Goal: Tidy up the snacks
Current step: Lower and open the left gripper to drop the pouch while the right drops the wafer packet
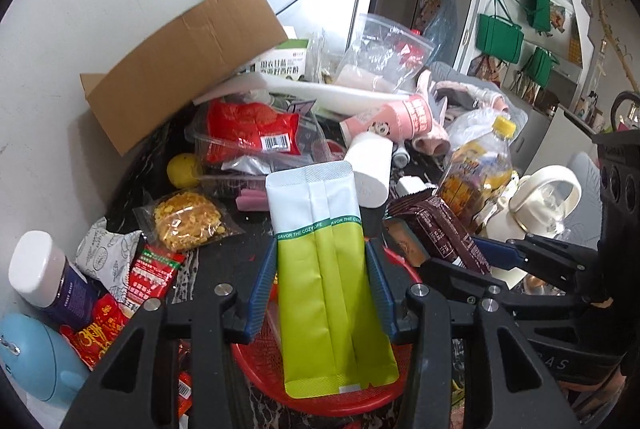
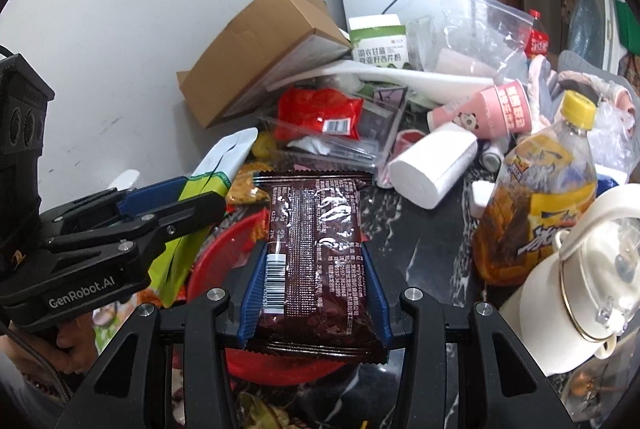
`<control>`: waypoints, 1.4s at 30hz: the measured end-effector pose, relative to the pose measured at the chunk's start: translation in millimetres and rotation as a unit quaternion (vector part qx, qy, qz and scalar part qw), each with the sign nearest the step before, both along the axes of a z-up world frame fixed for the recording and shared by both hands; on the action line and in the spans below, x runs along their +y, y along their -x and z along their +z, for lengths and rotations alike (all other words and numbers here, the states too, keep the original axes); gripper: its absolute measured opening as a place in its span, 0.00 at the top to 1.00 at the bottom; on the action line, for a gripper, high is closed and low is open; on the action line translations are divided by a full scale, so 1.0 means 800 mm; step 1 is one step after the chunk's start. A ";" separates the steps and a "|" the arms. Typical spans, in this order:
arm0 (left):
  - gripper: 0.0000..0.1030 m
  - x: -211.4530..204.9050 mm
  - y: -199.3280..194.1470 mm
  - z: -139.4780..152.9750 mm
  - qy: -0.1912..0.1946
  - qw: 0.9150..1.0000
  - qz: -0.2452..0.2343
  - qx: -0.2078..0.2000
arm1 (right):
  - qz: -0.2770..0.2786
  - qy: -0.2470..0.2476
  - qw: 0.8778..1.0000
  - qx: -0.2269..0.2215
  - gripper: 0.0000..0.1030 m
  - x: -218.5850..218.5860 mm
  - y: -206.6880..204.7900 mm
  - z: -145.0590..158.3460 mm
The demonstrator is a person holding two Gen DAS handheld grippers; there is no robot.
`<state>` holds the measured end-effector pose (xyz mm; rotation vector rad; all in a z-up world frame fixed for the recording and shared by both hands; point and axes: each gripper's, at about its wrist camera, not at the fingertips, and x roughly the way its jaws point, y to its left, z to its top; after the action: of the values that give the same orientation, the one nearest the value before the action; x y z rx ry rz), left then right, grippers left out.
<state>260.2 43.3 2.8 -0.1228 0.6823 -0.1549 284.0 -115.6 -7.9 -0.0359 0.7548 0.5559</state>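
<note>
My left gripper [image 1: 322, 253] is shut on a flat pouch [image 1: 312, 197], white on top and lime green below, held upright over a red mesh basket [image 1: 256, 369]. My right gripper [image 2: 314, 257] is shut on a dark brown snack packet [image 2: 316, 213] with a barcode, above the same red basket [image 2: 212, 253]. The two grippers hang side by side. In the right wrist view the left gripper [image 2: 176, 197] and its pouch [image 2: 224, 157] show at the left. The left wrist view has the right gripper [image 1: 500, 253] and brown packet [image 1: 444, 229] at the right.
The dark marble table is crowded: a tipped cardboard box [image 1: 180, 69], red packet in a clear tray [image 2: 320, 109], toilet roll [image 2: 432, 165], pink cup [image 2: 492, 109], tea bottle [image 2: 536, 197], white kettle [image 2: 580, 289]. Loose snacks [image 1: 186, 219] and a white-capped jar [image 1: 44, 273] lie left.
</note>
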 end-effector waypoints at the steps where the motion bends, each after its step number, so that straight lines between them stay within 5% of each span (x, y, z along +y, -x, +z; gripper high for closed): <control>1: 0.58 -0.001 -0.003 -0.005 -0.003 1.000 0.000 0.008 | -0.001 0.003 1.000 0.003 0.57 0.000 -0.002 -0.003; 25: 0.57 -0.005 -0.043 -0.072 -0.038 0.991 0.000 0.127 | 0.017 0.034 0.997 0.069 0.56 0.019 -0.023 -0.056; 42: 0.53 -0.002 -0.053 -0.085 -0.049 0.984 0.010 0.171 | 0.021 0.047 0.995 0.089 0.52 0.025 -0.026 -0.064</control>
<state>303.0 42.1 -64.8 -0.0630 1.0299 -0.0803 304.6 -95.4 -58.8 -0.0899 0.9557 0.5686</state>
